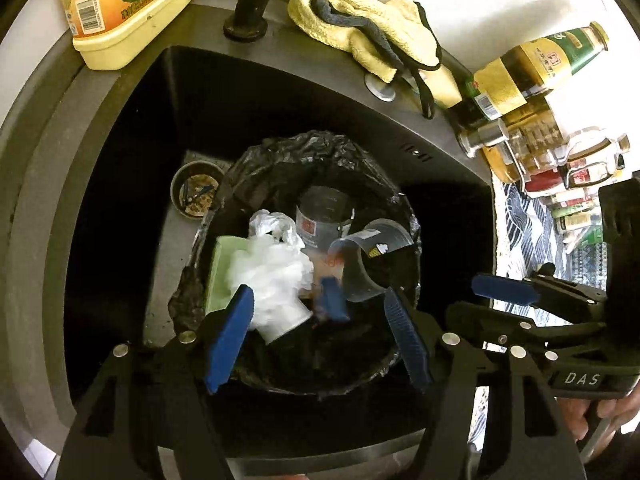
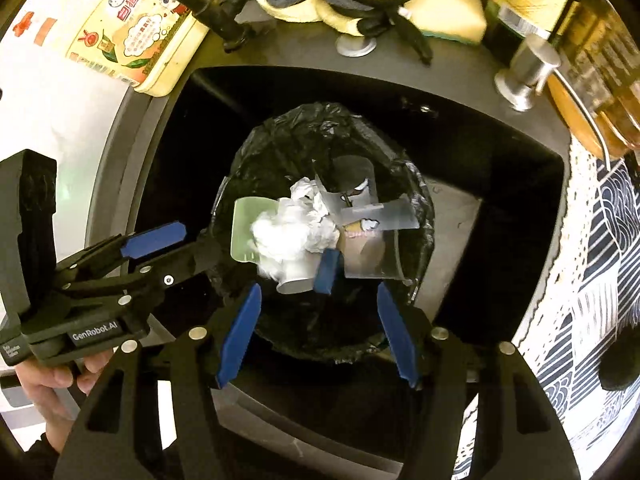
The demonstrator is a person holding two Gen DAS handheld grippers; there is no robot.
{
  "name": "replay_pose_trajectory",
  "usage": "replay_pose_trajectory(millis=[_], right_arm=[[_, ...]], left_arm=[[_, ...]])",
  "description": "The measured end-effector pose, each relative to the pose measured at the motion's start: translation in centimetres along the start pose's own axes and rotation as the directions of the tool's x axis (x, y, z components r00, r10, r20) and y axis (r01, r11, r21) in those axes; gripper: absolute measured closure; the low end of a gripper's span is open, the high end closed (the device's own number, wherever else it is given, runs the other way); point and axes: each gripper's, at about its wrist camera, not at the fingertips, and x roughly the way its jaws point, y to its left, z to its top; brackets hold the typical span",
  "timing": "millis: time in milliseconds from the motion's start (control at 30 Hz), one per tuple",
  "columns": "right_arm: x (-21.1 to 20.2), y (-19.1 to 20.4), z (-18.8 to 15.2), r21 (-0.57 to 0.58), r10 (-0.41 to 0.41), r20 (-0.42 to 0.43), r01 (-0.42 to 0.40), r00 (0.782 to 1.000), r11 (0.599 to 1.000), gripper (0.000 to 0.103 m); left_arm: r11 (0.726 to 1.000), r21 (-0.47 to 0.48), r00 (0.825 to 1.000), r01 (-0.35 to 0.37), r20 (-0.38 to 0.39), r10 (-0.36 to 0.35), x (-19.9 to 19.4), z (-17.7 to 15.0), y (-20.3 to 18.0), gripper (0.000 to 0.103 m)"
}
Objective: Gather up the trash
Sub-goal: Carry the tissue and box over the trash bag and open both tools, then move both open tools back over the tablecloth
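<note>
A bin lined with a black bag [image 1: 320,148] [image 2: 320,120] stands in the dark sink. In it lie white crumpled plastic [image 1: 272,272] [image 2: 292,232], a pale green box [image 1: 224,268] [image 2: 246,224], a white cup [image 1: 286,322] [image 2: 296,278], clear plastic cups [image 1: 360,264] [image 2: 372,256] and a small blue piece [image 1: 334,300] [image 2: 328,266]. My left gripper [image 1: 316,340] is open and empty above the bin's near rim; it also shows in the right wrist view [image 2: 160,240]. My right gripper [image 2: 316,336] is open and empty above the bin, and shows at the right of the left wrist view [image 1: 504,292].
The sink [image 1: 120,160] has a drain strainer [image 1: 196,196] left of the bin. A black faucet [image 1: 252,4], a yellow detergent bottle [image 1: 120,4], a yellow cloth [image 1: 360,24] and a sponge [image 2: 444,16] sit on the back ledge. Bottles and jars [image 1: 540,120] crowd the right counter.
</note>
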Motion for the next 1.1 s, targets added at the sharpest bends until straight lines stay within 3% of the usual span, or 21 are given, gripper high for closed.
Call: replay_pose_trajectory(millis=[500,833,1100], right_arm=[[-4.8,-1.8,-4.5,0.054,0.035,0.109,-0.041,0.993,0.998,0.042],[-6.9,-4.7,-8.1,0.114,0.009,0.145,-0.025,0.989,0.993,0.042],[-9.3,-9.1,-11.6,0.19,-0.035,0.172,0.002,0.985,0.982,0.04]], left_arm=[[0.999,0.038,0.998,0.008,0.065,-0.01,-3.4,-2.6,-2.5,0.037],[0.996,0.086,0.997,-0.012,0.074,0.006,-4.3,-4.8,-5.1,0.037],[0.988,0.155,0.997,0.012,0.074,-0.024,-3.7,-6.1,-9.1,0.037]])
